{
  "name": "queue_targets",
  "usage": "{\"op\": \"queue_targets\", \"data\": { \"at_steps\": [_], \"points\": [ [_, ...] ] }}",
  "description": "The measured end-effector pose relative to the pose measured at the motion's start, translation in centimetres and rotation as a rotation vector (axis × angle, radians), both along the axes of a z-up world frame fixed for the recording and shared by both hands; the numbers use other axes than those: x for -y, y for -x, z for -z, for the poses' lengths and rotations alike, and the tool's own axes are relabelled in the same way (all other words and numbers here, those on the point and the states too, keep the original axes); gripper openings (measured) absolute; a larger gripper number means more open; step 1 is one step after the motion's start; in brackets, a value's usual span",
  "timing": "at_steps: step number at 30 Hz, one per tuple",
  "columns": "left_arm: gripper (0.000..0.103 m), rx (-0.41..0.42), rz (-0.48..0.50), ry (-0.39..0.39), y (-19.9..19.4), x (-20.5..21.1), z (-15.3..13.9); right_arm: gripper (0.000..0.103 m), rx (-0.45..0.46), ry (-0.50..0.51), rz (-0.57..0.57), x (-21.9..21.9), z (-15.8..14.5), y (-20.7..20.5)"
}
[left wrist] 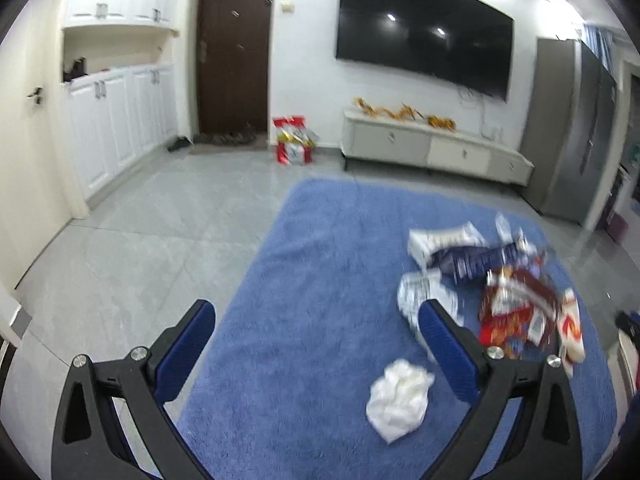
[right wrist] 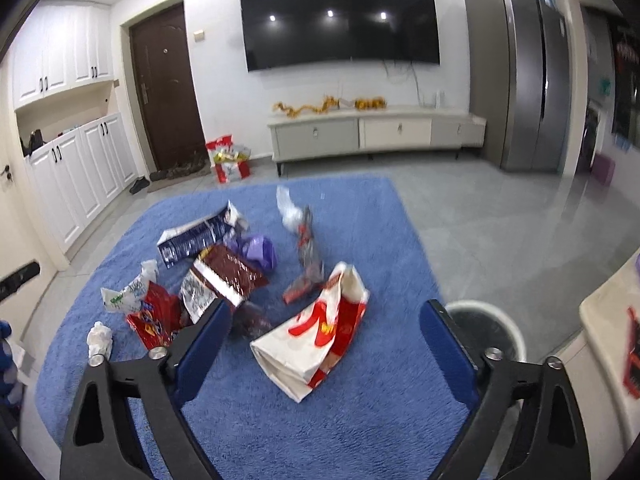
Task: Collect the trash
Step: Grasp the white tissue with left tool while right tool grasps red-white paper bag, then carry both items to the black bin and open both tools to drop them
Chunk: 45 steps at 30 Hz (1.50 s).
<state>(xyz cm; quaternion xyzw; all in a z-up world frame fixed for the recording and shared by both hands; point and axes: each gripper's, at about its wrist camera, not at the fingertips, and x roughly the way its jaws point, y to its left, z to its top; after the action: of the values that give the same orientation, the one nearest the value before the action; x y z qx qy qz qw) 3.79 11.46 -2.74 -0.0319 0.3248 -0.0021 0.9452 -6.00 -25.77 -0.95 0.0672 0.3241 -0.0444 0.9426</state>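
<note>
Trash lies scattered on a blue rug (left wrist: pixel 320 280) (right wrist: pixel 360 420). In the left wrist view a crumpled white tissue (left wrist: pixel 398 400) lies between my open left gripper's (left wrist: pixel 316 320) fingers, lower right; a pile of wrappers (left wrist: pixel 500 288) lies beyond the right finger. In the right wrist view my open, empty right gripper (right wrist: pixel 326 318) hovers over a white and red paper bag (right wrist: pixel 320 340). A dark blue carton (right wrist: pixel 196 236), a brown wrapper (right wrist: pixel 228 276), a purple bag (right wrist: pixel 258 254) and a red packet (right wrist: pixel 154 320) lie behind. A round trash bin (right wrist: pixel 486 330) stands at the rug's right edge.
Grey tile floor surrounds the rug. A TV cabinet (right wrist: pixel 376 132) and wall TV (right wrist: pixel 340 20) are at the back, a red gift bag (right wrist: pixel 228 160) by the brown door (right wrist: pixel 164 92), white cupboards (left wrist: pixel 116 128) on the left, a grey fridge (right wrist: pixel 528 92) on the right.
</note>
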Motion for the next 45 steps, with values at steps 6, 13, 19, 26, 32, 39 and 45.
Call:
{"op": "queue_targets", "data": {
  "at_steps": [6, 13, 19, 26, 32, 39, 45],
  "points": [
    [0.095, -0.146, 0.144, 0.003, -0.2, 3.1, 5.0, 0.084, -0.105, -0.127, -0.014, 1.3, 3.7, -2.8],
    [0.061, -0.246, 0.216, -0.027, -1.6, 6.4, 8.1, 0.072, -0.211, -0.275, 0.013, 3.0, 7.8, -6.2],
    [0.03, -0.285, 0.211, -0.032, -2.5, 7.1, 9.6, 0.042, -0.226, -0.288, 0.006, 2.9, 8.5, -7.1],
    [0.017, -0.241, 0.186, -0.021, -0.9, 6.6, 7.6, 0.025, -0.194, -0.315, -0.075, 2.4, 7.9, -6.9],
    [0.016, -0.198, 0.243, 0.015, 0.6, 8.0, 4.0, 0.025, -0.126, -0.333, -0.114, 3.0, 6.2, -3.8],
    [0.016, -0.184, 0.509, 0.072, 0.3, 18.0, -0.2, 0.025, -0.026, -0.327, -0.055, 8.6, 3.3, 1.8],
    [0.016, -0.243, 0.758, 0.1, -1.4, 30.6, -1.2, 0.025, -0.021, -0.233, 0.123, 17.0, 3.0, 4.6]
  ]
}}
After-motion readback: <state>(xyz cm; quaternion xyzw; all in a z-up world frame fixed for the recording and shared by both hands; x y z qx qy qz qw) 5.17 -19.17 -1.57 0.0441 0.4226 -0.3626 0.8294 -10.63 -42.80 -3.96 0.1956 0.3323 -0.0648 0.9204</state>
